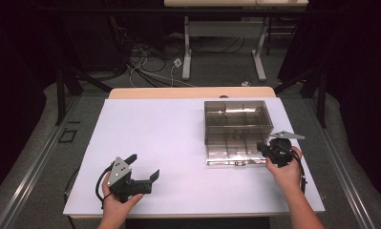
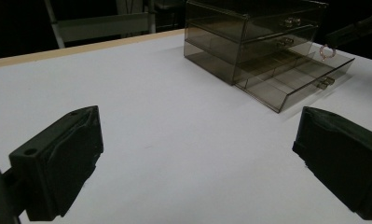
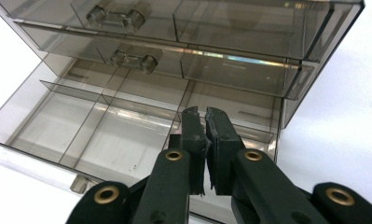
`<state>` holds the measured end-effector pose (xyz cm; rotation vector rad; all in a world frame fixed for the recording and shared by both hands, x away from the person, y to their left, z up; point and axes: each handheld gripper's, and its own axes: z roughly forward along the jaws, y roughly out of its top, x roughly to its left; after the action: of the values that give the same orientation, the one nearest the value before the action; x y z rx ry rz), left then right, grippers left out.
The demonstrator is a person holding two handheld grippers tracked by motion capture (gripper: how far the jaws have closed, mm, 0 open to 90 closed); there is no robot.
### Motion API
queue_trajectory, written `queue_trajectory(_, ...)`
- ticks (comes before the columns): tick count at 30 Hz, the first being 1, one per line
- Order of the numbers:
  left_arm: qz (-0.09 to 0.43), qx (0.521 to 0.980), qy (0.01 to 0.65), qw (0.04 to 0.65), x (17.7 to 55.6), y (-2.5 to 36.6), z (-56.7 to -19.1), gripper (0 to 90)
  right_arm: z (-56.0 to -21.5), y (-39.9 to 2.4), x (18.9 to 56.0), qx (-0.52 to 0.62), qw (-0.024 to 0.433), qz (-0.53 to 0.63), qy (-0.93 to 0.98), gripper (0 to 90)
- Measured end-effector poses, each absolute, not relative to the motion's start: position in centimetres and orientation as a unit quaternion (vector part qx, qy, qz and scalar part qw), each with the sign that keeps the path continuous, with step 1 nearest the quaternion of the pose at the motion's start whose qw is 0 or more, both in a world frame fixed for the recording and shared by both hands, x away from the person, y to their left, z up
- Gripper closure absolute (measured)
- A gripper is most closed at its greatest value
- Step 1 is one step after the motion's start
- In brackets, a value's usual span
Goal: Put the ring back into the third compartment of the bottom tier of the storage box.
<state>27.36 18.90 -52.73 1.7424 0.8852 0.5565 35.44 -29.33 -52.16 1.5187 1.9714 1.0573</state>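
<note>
A smoky clear drawer box (image 1: pixel 235 119) stands on the white bench (image 1: pixel 169 143), toward the far right corner, its front facing the near edge. Its bottom drawer (image 1: pixel 236 151) is pulled out toward the near edge; the two drawers above it are pushed in. In the right gripper view the open drawer (image 3: pixel 104 126) shows thin dividers that split it into compartments, and the upper drawers carry small clear handles (image 3: pixel 113 18).

The right gripper (image 1: pixel 266 149) is held in the person's right hand (image 1: pixel 284 171) at the near right corner of the open drawer. In its own view the right gripper (image 3: pixel 205 116) has its fingers (image 3: pixel 191 128) pressed almost together, with a thin slit between them. The tips hang over the drawer's right-hand compartment, near its front wall; whether they touch the drawer floor I cannot tell. In the left gripper view a small pinkish ring (image 2: pixel 327 52) shows at the tip of the right gripper above the far corner of the open drawer (image 2: pixel 286 79); it appears to be pinched there, though it is too small to be sure.

The left gripper (image 1: pixel 144 167) lies low over the bench near the near left corner, held by the left hand (image 1: pixel 115 198), well apart from the box. Its fingers (image 2: pixel 62 158) are spread wide with nothing between them, pointing across the bare bench toward the box.
</note>
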Motion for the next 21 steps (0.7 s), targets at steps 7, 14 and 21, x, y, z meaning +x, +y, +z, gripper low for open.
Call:
queue_trajectory(7, 0.233, 0.729, 0.370, 0.527, 27.4, 18.9, -52.7, 1.4, -52.6, -29.2, 35.6, 0.550, 0.212, 0.376, 0.715, 86.8)
queue_trajectory(14, 0.232, 0.729, 0.370, 0.527, 27.4, 18.9, -52.7, 1.4, -53.0, -29.3, 35.7, 0.551, 0.208, 0.370, 0.718, 86.8)
queue_trajectory(21, 0.232, 0.729, 0.370, 0.527, 27.4, 18.9, -52.7, 1.4, -53.3, -29.3, 35.9, 0.560, 0.203, 0.362, 0.717, 86.8)
